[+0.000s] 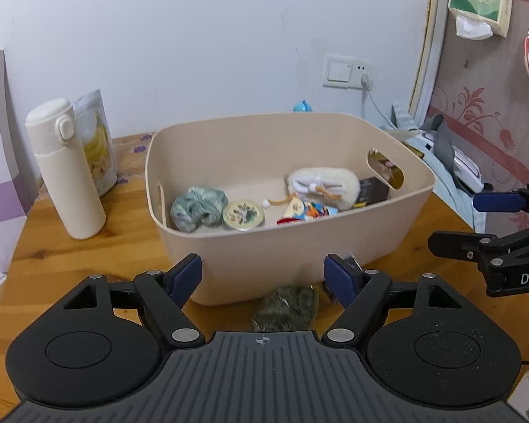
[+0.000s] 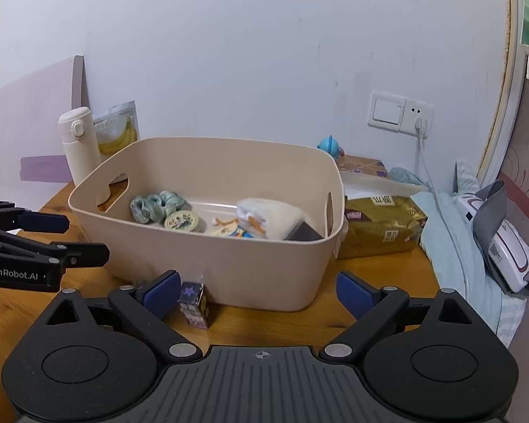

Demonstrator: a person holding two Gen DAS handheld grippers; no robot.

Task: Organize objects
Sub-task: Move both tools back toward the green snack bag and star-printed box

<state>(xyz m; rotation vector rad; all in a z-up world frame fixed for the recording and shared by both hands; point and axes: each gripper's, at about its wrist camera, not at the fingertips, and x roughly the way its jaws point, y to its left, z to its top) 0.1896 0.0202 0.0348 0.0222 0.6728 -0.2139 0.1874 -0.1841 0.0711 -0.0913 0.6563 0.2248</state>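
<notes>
On the near edge of the wooden table, both claws hang with their jaws spread wide and nothing between them. Under the left claw lies a dark green fuzzy bundle, touching the front wall of the beige bin. Just beside the left finger of the right claw stands a small patterned packet, also close against that wall.

These two things are, I think, the ones not yet put away. To take the bundle well, the left claw should come down straight over it and close on its middle, because the bin wall gives no room behind. The packet is thin and upright, so it may tip over; a grip across its flat sides seems safer.

Inside the bin, free floor remains at the back, behind the teal yarn and the round tin. On the left the white flask stands well apart.
</notes>
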